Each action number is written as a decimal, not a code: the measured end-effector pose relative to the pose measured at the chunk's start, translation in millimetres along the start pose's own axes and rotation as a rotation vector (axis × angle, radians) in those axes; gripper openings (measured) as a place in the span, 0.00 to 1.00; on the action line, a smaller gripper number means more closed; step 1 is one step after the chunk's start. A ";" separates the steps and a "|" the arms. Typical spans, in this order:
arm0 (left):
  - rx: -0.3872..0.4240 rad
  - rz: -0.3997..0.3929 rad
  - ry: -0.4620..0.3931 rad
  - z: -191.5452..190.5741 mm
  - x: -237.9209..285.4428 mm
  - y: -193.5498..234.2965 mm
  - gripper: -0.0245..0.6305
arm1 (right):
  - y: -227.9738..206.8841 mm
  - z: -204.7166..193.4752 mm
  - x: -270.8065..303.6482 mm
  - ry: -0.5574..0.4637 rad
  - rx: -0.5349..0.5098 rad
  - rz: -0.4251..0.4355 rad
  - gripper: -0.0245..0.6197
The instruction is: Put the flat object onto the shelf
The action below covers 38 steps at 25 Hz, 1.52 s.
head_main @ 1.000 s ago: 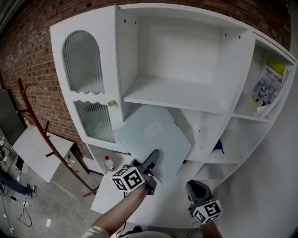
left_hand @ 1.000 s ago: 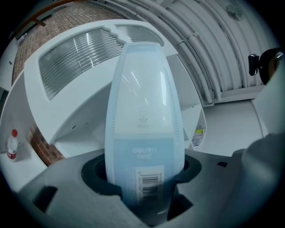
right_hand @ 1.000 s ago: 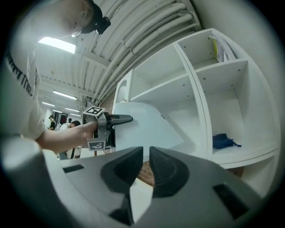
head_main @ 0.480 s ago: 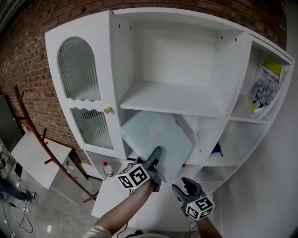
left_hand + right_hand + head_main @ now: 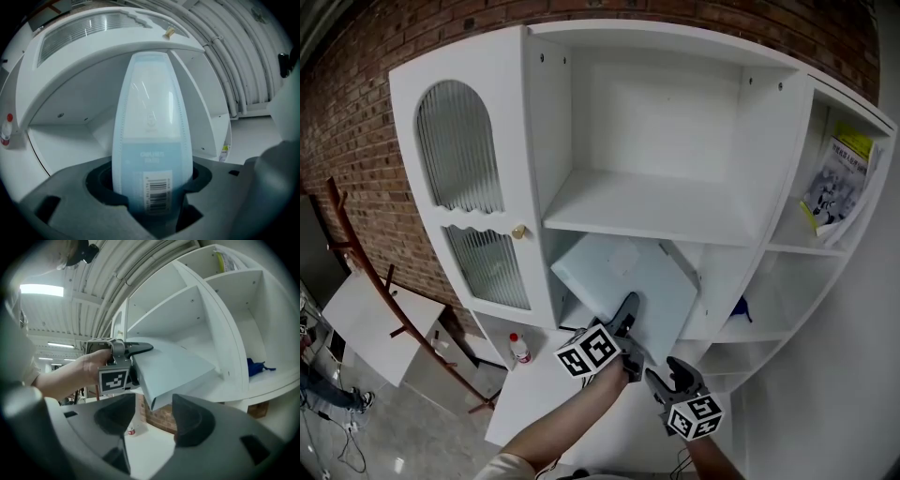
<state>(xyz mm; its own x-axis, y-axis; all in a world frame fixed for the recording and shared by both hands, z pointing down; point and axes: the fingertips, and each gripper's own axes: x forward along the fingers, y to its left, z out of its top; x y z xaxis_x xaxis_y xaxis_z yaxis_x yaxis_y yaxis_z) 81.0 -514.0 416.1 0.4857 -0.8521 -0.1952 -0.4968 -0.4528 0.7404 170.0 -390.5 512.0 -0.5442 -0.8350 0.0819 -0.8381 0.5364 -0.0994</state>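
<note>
Flat packet points into shelf unit, tilted

— The cabinet looks like painted board: smooth, white, with a soft sheen. And the wall behind it?
— The brick wall is rough and matt. The door panes are ribbed glass, and the knob looks like brassy metal.
— What about the flat packet?
— Pale blue, smooth, faintly glossy, probably plastic film (its barcode label looks like paper). The left gripper is matt dark grey plastic.
— And the booklets?
— Glossy printed paper.
</note>
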 end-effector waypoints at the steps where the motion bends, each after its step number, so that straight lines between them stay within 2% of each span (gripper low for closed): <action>1: -0.026 0.003 0.005 -2.7 2.8 2.0 0.49 | -4.3 1.2 -0.3 -0.006 0.002 -0.012 0.41; 6: -0.107 0.007 0.004 -9.0 9.3 9.2 0.49 | -25.4 9.2 -1.4 -0.026 0.020 -0.067 0.41; 9: -0.138 0.005 0.012 -12.0 12.6 12.5 0.50 | -27.6 12.5 -1.2 -0.032 0.015 -0.064 0.37; 12: -0.142 -0.007 0.037 -15.9 14.4 12.4 0.51 | -26.4 13.4 -2.4 -0.035 0.000 -0.053 0.29; 21: -0.126 -0.082 0.158 -37.9 11.2 11.7 0.59 | -46.9 24.1 -13.4 -0.105 0.034 -0.128 0.20; 29: -0.184 -0.093 0.240 -61.6 -0.6 19.0 0.62 | -72.7 38.1 -17.1 -0.121 0.037 -0.195 0.16; 38: -0.243 -0.098 0.255 -69.9 -4.8 29.9 0.62 | -79.7 43.1 -8.9 -0.111 0.013 -0.212 0.15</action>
<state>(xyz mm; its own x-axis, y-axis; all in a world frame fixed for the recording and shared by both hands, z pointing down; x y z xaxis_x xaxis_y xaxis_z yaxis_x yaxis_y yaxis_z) 114.0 -505.1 484.2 0.7013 -0.7011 -0.1291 -0.2686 -0.4277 0.8631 243.4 -431.2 476.4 -0.3479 -0.9375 -0.0068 -0.9322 0.3467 -0.1041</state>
